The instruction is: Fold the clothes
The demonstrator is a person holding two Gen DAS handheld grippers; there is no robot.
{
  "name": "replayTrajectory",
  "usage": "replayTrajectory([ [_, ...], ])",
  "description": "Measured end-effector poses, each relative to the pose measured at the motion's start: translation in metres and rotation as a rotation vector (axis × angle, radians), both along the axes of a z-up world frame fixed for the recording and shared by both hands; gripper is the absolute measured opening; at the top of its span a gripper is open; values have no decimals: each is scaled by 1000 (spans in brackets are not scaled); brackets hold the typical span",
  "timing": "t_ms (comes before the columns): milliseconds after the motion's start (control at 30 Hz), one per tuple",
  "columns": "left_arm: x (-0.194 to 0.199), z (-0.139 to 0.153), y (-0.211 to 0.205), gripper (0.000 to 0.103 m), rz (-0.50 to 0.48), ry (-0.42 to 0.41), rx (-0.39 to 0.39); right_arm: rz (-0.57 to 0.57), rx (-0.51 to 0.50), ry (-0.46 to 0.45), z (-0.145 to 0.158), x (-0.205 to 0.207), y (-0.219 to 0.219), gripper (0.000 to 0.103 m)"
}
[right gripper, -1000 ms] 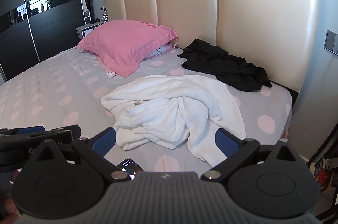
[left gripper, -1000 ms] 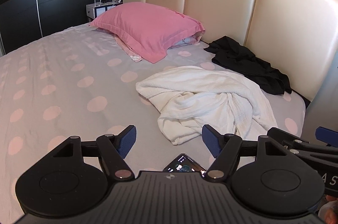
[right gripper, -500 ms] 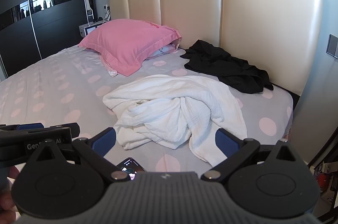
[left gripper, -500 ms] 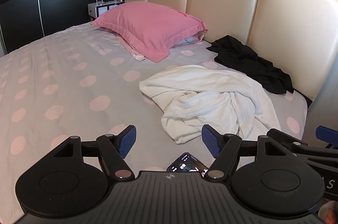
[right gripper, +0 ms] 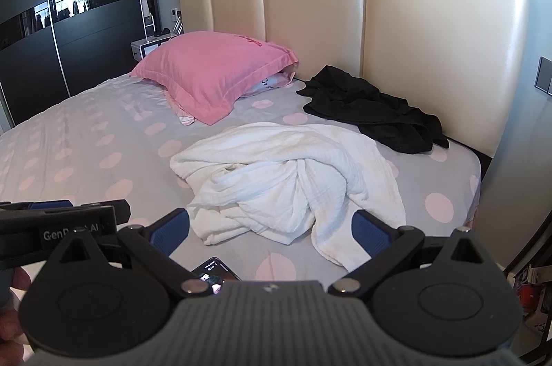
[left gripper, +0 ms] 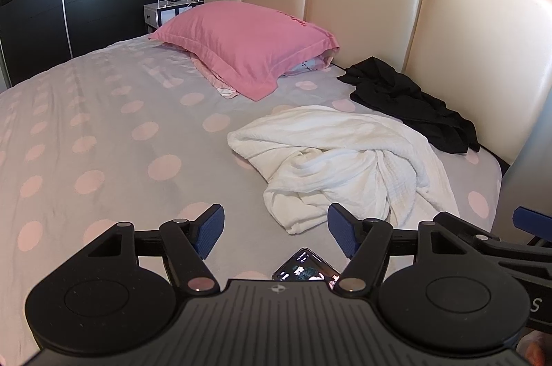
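Observation:
A crumpled white garment (left gripper: pixel 345 159) lies on the bed's right half; it also shows in the right wrist view (right gripper: pixel 286 179). A black garment (left gripper: pixel 410 103) lies bunched against the headboard, also in the right wrist view (right gripper: pixel 372 110). My left gripper (left gripper: pixel 276 233) is open and empty, held above the bed's near edge just short of the white garment. My right gripper (right gripper: pixel 272 229) is open and empty, beside the left one, with the white garment's near edge between its blue pads.
A pink pillow (left gripper: pixel 248 45) lies near the cream headboard (left gripper: pixel 362 3). A phone (left gripper: pixel 303 269) with a lit screen lies on the grey dotted bedsheet (left gripper: pixel 103 141) below the grippers. A dark wardrobe (right gripper: pixel 41 20) and a nightstand (left gripper: pixel 162 13) stand at the left. A wall is at the right.
Both grippers have shifted slightly to the left and closer over the bed. Both stay open. The garments have not moved.

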State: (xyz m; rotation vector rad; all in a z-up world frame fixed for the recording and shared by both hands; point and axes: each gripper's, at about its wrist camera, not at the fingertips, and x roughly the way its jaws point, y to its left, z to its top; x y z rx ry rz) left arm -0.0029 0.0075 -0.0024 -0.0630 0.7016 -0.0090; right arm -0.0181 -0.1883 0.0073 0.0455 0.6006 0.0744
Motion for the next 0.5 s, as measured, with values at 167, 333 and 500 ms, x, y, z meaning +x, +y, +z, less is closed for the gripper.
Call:
replayTrajectory([
  [167,1,2,-2,65,2,2,3,-1,-1,-5,0,-2,1,101],
  [333,0,2,-1,65,3,4,1,-3,1,-6,0,-3,0,101],
  [500,1,2,-1,65,2,10,-1,-2,-1,-5,0,-4,0,101],
])
